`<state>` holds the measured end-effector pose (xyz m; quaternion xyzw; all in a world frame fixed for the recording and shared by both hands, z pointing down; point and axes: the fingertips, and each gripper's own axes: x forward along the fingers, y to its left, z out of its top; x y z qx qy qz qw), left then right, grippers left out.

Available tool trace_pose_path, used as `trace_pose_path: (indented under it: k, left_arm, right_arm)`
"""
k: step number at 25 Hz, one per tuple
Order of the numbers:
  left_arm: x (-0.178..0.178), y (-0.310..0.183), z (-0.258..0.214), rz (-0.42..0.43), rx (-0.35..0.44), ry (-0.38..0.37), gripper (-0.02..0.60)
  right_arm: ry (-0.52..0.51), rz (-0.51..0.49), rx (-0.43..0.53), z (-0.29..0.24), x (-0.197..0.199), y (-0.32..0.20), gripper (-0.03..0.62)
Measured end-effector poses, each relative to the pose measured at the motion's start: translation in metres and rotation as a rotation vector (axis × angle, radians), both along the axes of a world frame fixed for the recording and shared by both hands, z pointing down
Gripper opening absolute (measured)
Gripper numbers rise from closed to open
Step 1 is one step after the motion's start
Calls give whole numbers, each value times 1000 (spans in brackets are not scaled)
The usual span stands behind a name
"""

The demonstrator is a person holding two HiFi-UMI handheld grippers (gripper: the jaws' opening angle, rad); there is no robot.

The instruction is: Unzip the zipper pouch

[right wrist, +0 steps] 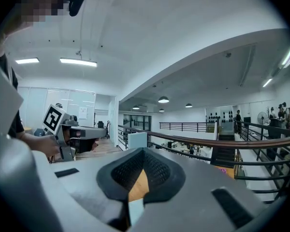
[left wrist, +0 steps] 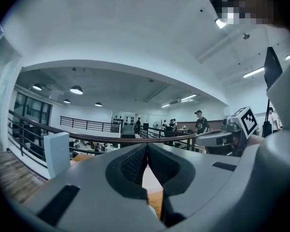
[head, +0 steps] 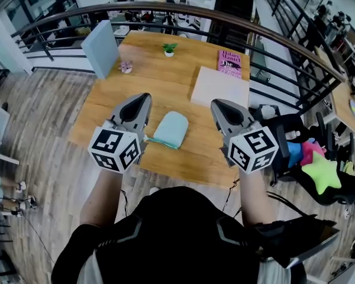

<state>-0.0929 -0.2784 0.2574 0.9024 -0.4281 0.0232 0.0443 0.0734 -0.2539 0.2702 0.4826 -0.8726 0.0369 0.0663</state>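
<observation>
One zipper pouch [head: 170, 129], light teal: flat on the table [head: 160, 78], mid-frame, between my claws, touching neither. My left claw [head: 144, 98]: jaws together, empty, just left of it. My right claw [head: 216, 105]: jaws together, empty, further right.

Soft cloth pouch [head: 170, 129], wooden table [head: 106, 108]

Wooden table [head: 106, 102] on plank floor [head: 41, 111] beside a curved dark railing [head: 177, 6], strip lights [right wrist: 77, 61] overhead.
</observation>
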Motion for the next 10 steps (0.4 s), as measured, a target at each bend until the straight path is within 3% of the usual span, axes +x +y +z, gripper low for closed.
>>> trace_pose_path:
  k: [10]
  left_arm:
    - [-4, -2, -3, -42, 24, 7, 29]
  right_arm:
    - [0, 16, 9, -3, 12, -4, 8]
